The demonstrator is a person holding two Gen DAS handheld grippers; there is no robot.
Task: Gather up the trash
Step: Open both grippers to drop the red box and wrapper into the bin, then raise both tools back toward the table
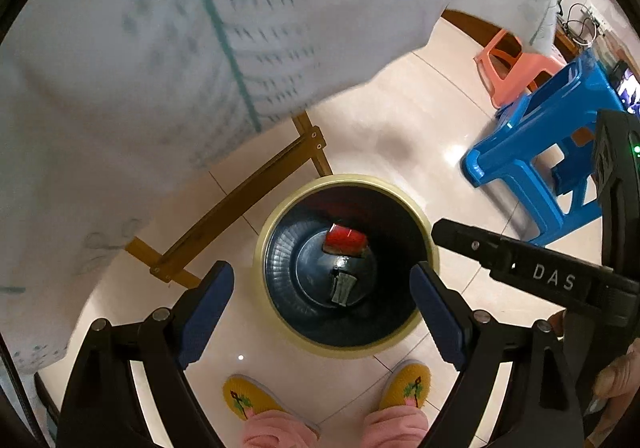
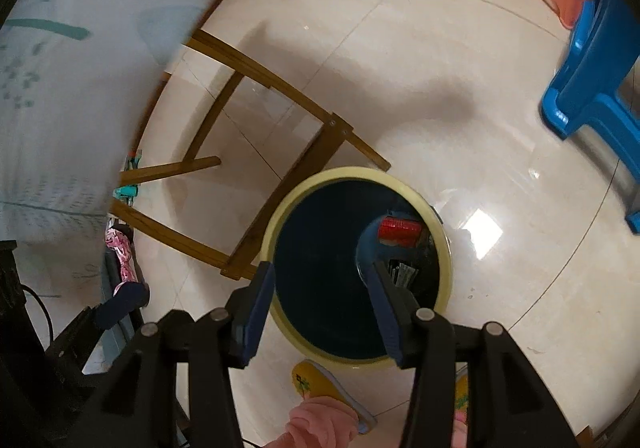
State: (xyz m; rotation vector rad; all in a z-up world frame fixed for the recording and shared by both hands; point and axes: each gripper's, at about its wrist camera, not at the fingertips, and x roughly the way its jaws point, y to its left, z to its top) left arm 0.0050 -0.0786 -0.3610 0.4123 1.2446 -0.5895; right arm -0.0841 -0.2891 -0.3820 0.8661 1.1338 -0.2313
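The left hand-held gripper (image 1: 322, 302) hung spread wide and empty over the round, cream-rimmed bin (image 1: 422, 218). The right hand-held gripper (image 2: 320, 300), partly spread, also held nothing above it. Inside the dark ribbed bin lay a glossy red wrapper (image 1: 345, 239) and a small printed packet (image 1: 342, 288).
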